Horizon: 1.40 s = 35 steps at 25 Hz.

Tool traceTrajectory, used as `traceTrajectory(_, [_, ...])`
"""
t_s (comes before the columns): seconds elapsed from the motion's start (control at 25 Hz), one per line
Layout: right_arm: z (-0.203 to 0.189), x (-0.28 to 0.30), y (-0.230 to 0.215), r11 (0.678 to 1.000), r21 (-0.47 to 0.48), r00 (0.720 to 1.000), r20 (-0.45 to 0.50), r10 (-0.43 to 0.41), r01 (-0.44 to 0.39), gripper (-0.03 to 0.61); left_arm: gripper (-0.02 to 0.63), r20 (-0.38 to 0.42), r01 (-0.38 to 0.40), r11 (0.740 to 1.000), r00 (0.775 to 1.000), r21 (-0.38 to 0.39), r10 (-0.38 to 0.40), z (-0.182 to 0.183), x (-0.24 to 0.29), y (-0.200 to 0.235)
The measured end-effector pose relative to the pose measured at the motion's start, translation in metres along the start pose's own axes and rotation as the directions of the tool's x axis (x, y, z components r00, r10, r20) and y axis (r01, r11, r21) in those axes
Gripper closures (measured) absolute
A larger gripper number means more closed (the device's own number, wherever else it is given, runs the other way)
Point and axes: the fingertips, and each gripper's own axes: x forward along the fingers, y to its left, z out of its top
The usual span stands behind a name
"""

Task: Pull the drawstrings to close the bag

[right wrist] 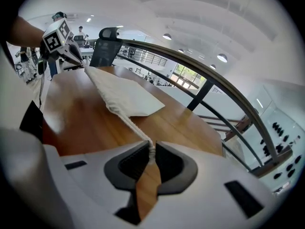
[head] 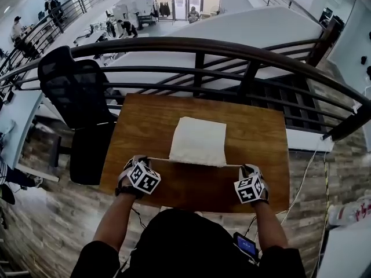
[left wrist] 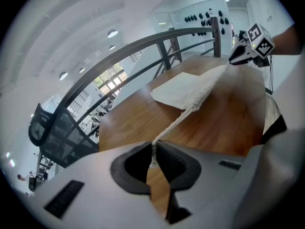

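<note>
Beyond the brown wooden table (head: 139,126) I see a dark curved metal railing (head: 203,48), with an open hall below it. I am placing everything else from the flat white cloth bag (head: 198,141), which lies on the tabletop at about its middle. A black mesh office chair (head: 75,91) stands off to the left of the bag, outside the table's left edge.

Both of my tools sit on the near side of the bag, one off each near corner, low over the wood. The left gripper (left wrist: 153,151) has its jaws pinched nearly together on the left drawstring (left wrist: 176,123), a white twisted cord that runs taut and straight from the pads to the bag's mouth. The right gripper (right wrist: 151,149) is likewise clamped narrow on the right drawstring (right wrist: 133,125), a matching white cord, drawn straight to the same near edge of the bag.

From either gripper view I can see that edge bunched into small gathers along the cord, while the rest of the bag lies flat behind it. Each view also shows the opposite tool's marker cube past the far end of the gathered edge.
</note>
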Motion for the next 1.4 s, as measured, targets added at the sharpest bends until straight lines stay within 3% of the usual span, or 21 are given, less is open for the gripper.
traceTrajectory(0.4, [-0.003,-0.001,-0.004,0.999,0.036,0.999,-0.045,-0.028,0.03,0.538,0.575,0.007,0.018,1.0,1.0,0.003,-0.018,-0.006,0.01,0.009])
traceTrajectory(1.4, [-0.016,0.014,-0.025,0.998,0.016,0.992,-0.112,-0.064,0.067,0.538,0.575,-0.014,0.004,1.0,1.0,0.0,-0.004,-0.005,0.026,0.017])
